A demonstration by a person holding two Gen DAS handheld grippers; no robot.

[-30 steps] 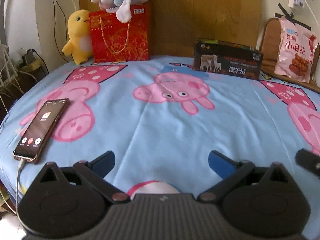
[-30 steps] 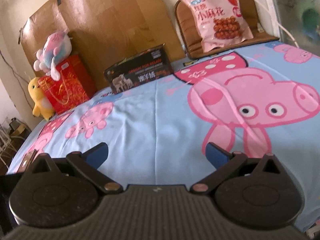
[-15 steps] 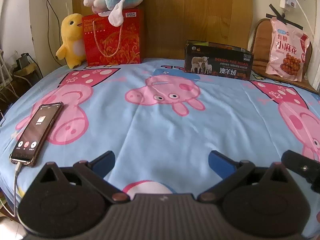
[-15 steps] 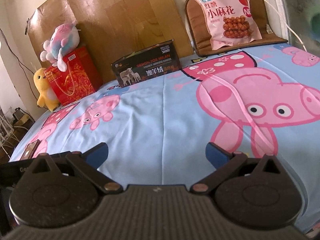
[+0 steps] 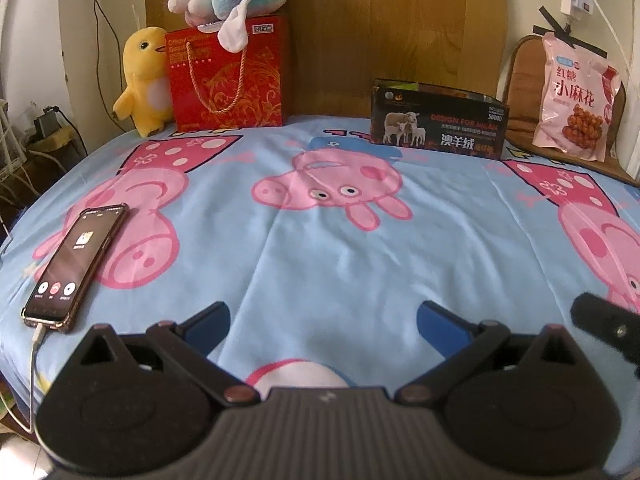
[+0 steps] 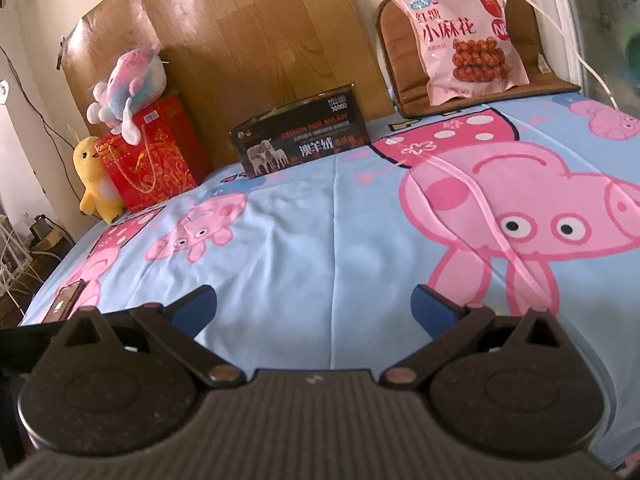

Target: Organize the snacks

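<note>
The right hand-held gripper hangs low over the bed with its blue fingertips spread wide and nothing between them; at 1 o'clock a pink snack bag leans upright on a brown cushion; at 12 o'clock a black box stands against the wooden board; at 10 o'clock a red gift bag carries a pink plush toy, a yellow duck toy just beside it; a phone lies at 9 o'clock.
</note>
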